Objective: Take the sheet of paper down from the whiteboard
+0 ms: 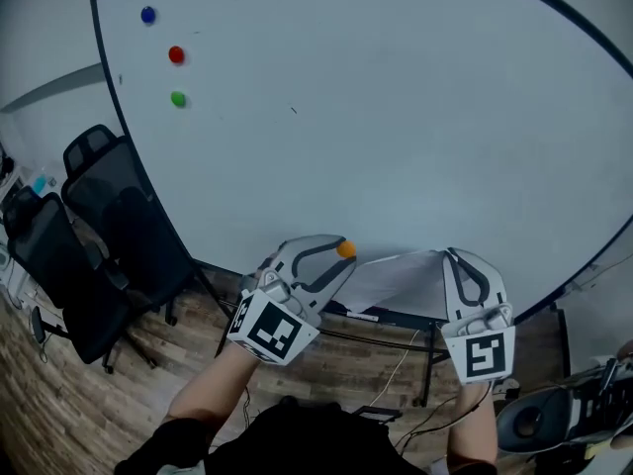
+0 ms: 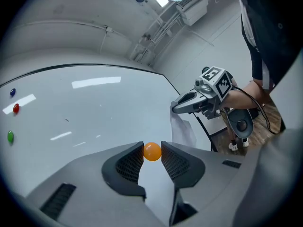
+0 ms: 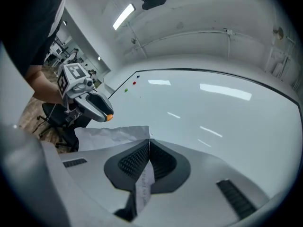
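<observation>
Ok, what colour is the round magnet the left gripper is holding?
Orange; the round magnet shows best in the left gripper view.

A black office chair (image 1: pixel 114 206) stood on the wood-plank floor (image 1: pixel 49 414) at the left of the head view, with a second black chair (image 1: pixel 64 285) just beside it. A blue magnet (image 1: pixel 147 14), a red magnet (image 1: pixel 176 55) and a green magnet (image 1: pixel 178 98) sat one below another. A thin white cable (image 1: pixel 396 369) showed against the floor, and a long ceiling light (image 3: pixel 124 15) glowed overhead.
</observation>
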The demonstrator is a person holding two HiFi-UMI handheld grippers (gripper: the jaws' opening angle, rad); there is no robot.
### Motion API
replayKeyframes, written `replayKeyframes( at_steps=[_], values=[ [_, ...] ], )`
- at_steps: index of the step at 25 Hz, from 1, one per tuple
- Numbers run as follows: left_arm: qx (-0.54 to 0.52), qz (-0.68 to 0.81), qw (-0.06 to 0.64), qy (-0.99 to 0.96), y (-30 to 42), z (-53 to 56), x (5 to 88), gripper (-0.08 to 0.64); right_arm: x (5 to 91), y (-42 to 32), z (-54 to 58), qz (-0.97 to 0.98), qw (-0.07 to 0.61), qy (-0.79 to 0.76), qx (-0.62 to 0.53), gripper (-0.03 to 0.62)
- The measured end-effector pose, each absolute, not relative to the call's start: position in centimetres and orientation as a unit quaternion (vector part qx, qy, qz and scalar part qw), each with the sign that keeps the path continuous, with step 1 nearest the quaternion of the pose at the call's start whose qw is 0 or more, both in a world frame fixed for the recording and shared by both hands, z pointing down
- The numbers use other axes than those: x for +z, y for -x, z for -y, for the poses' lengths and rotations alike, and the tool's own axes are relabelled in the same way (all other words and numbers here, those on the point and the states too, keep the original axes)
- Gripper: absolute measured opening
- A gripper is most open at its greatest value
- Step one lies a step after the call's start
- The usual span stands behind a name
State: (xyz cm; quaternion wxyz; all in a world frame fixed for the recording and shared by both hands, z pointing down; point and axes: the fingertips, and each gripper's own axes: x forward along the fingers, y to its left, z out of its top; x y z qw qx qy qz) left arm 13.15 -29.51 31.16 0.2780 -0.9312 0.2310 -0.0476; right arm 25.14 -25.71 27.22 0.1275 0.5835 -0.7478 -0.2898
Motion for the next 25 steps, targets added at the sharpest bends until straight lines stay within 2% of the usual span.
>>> replayKeyframes(
  at_steps=[15,18,25],
  values=[
    [-0.077,-0.252,0.229,0.937,-9.5,29.2,38.6,0.127,38.2,-26.9,22.5,0.786,0.138,-0.582,-0.153,0.018],
    [-0.078,-0.244,0.198,0.946,-9.1,28.2,41.0,0.127,41.7,-26.7,21.6,0.795,0.157,-0.574,-0.114,0.018],
    [-0.088,-0.233,0.143,0.958,-7.7,26.7,46.8,0.127,47.9,-26.1,19.5,0.821,0.132,-0.552,-0.055,0.018]
  ],
)
